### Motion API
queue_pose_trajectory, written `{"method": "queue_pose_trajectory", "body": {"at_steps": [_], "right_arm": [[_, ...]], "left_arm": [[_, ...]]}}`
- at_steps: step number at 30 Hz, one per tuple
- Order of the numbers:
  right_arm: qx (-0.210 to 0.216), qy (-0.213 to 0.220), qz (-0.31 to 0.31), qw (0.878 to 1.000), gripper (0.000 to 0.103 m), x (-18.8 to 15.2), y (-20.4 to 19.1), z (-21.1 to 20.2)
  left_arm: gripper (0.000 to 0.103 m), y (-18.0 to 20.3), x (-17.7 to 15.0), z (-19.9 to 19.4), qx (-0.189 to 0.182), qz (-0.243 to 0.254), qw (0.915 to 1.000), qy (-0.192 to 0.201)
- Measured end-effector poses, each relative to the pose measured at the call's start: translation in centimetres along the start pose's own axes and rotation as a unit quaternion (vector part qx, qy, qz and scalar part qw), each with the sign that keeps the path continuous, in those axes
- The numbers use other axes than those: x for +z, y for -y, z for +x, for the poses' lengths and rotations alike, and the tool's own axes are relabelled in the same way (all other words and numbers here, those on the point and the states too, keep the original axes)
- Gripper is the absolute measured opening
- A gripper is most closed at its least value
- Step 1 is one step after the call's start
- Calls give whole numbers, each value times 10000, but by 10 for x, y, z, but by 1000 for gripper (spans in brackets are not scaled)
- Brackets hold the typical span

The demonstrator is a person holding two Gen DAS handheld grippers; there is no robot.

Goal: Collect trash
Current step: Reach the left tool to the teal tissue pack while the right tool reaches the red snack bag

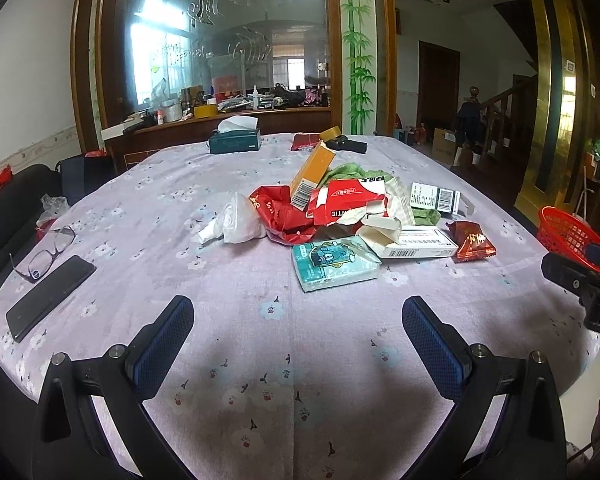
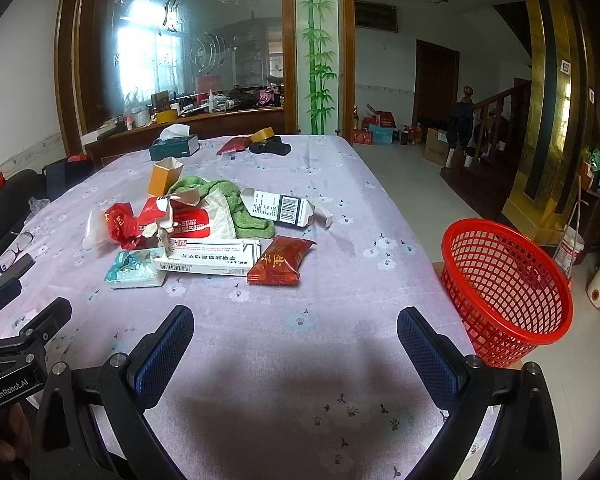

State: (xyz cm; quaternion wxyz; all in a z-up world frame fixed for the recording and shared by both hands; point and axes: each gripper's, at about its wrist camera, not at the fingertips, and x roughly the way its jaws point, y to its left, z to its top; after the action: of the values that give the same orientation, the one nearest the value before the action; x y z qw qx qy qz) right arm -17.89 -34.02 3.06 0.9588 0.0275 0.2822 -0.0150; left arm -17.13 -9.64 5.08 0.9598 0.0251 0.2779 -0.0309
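Both grippers are hovering low over the near edge of the bench (image 1: 228, 280), which is wearing a lilac floral cloth. Left gripper (image 1: 298, 354) is sitting with jaws spread wide, nothing between the blue pads (image 1: 162, 354). Right gripper (image 2: 296, 356) is doing the same: jaws wide apart, holding nothing.

Trash pile (image 1: 352, 216) is lying mid-bench, well ahead of both grippers. Contents, from what's showing:
- teal tissue pack (image 1: 334, 260) sitting at the near side of the pile, closest to the left gripper
- long white carton (image 2: 208, 258) with a barcode lying flat, touching the tissue pack
- red snack packet (image 2: 280, 260) lying just right of that carton, nearest the right gripper
- torn red-and-white box (image 1: 340, 200) and crumpled red wrapper (image 1: 276, 216) bunching together in the middle
- orange carton (image 1: 312, 176) leaning tilted against the heap
- green cloth (image 2: 236, 208) bunching behind the heap
- white and dark-blue barcode box (image 2: 282, 210) lying at the right rear
- clear plastic bag (image 1: 240, 220) slumping on the left flank

Red mesh basket (image 2: 504, 284) is standing off the bench's right edge, near the right gripper; can't tell what it's resting on.

Non-trash: glasses (image 1: 46, 252) and a black phone (image 1: 50, 296) lying at the left edge, tissue box (image 1: 234, 140) sitting at the far end.
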Motion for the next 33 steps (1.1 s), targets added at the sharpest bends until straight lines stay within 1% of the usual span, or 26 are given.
{"method": "queue_pose_trajectory", "body": {"at_steps": [2,4,7,9,10,11,12,13,14,17,19,21,25,27,31,33], "right_arm": [[45,-4,35,10000,103,1,0,0],[116,-18,108,9999,103,4,4,2],[439,-144,295,9985,103,12,11,8],[592,-216,368,9973,99,19,14,13],[735,-292,400,9961,98,23,14,18],[895,-404,475,9940,98,27,15,24],[980,-491,548,9925,95,30,16,30],[1090,-634,668,9898,93,34,19,39],[1165,-774,743,9874,89,37,19,49],[1165,-1033,810,9845,85,43,17,73],[1215,-1220,904,9809,84,47,15,90],[1227,-1330,953,9789,82,51,14,102],[1057,-1540,863,9786,82,58,6,127],[913,-1666,804,9785,82,60,2,140],[751,-1819,724,9778,82,57,-2,157],[727,-1888,677,9770,81,55,-4,165]], "left_arm": [[103,-2,2,1,-63,23,10000,-22],[103,-6,6,4,-222,33,9997,-64],[103,-15,12,12,-476,81,9987,-169],[103,-19,17,20,-565,158,9979,-273],[99,-22,20,25,-657,196,9971,-335],[90,-24,22,29,-756,221,9962,-384],[86,-25,24,34,-855,249,9950,-458],[81,-25,27,40,-953,286,9935,-548],[81,-25,29,47,-1020,335,9921,-647],[81,-26,36,65,-1088,503,9897,-782],[81,-28,40,74,-1152,524,9884,-844],[81,-31,45,84,-1370,505,9848,-941],[81,-32,50,100,-1589,567,9802,-1037],[83,-29,51,110,-1688,673,9765,-1158],[85,-17,51,124,-1749,937,9722,-1246],[85,-12,50,131,-1756,1012,9695,-1377]]}}
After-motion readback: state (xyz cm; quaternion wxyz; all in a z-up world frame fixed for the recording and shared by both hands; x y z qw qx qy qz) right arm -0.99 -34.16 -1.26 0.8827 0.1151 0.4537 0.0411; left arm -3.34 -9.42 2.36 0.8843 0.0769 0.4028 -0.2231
